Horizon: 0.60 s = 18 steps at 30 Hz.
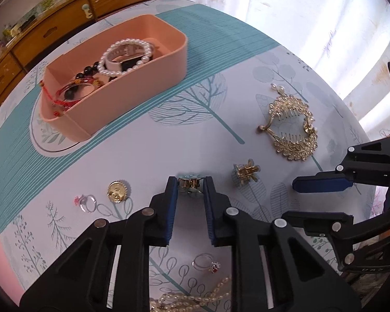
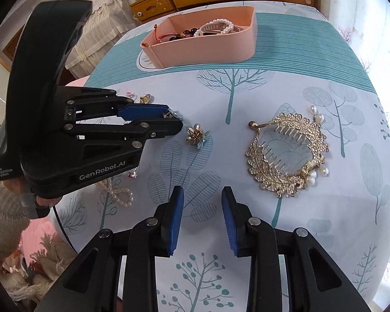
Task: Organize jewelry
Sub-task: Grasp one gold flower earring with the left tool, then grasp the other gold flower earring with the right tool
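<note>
We have the left gripper (image 1: 190, 183) pinching a small gold hair claw clip (image 1: 189, 182), its blue pads (image 1: 173, 191) pressed against the clip's two sides right at the fingertips. The right wrist view shows the same grip from the side, with a bit of metal peeping out at the tip (image 2: 170, 115); whether the clip rests on the tablecloth (image 1: 148, 161) or hangs just clear of it we cannot tell.

Taking the pink tray (image 1: 132, 78) as our landmark, the pinched clip lies well on the near side of it, with bare cloth between, so we judge the coming move to be a lift and a carry straight ahead and a little leftward in the left wrist view, over the tray's long front wall. The tray's long axis runs slantwise across that path, and it already holds a pearl bracelet (image 1: 128, 56) and beaded strings.

Our right gripper (image 2: 202, 208) is spread and empty, hovering farther from the tray. The second small gold flower clip (image 2: 196, 136) lies just ahead of it toward the tray and slightly left, and the large gold hair comb (image 2: 286, 156) ahead to its right; so the right hand is the nearer one for those
</note>
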Tool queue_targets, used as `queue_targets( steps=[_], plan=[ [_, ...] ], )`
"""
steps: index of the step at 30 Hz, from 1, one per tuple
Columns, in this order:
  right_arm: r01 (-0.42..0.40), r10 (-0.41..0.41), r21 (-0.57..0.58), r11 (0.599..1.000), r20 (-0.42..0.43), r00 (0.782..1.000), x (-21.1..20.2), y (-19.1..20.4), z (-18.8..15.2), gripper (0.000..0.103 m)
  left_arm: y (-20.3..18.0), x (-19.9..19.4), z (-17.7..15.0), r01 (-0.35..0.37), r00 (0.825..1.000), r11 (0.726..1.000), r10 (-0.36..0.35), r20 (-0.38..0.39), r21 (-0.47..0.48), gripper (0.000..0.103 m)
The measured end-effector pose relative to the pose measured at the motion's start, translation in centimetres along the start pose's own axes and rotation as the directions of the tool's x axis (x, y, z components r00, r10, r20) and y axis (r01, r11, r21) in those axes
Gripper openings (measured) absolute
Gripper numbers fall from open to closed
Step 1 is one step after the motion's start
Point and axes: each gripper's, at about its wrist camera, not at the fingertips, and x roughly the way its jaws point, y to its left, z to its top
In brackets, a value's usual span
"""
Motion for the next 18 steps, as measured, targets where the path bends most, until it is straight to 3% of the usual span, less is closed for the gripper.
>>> queue_targets(
  steps=[6,10,18],
  plan=[
    [0.012,-0.012,-0.019,1.0,0.014,1.0,0.4,0.4,0.8,0.03,2.5,-1.5,-1.6,-0.083,0.997,0.983,0.081,-0.019,-0.164,0.017],
    [0.027,-0.026,-0.028,0.999,0.028,0.999,0.9,0.8,1.7,0.03,4.1,-3.6,-3.4,-0.082,0.996,0.958,0.088,0.009,-0.276,0.017],
    [0.087,-0.083,-0.061,0.994,0.058,0.995,2.1,2.3,3.2,0.03,5.6,-7.3,-6.6,-0.086,0.99,0.916,0.121,0.067,-0.393,0.017]
  ],
)
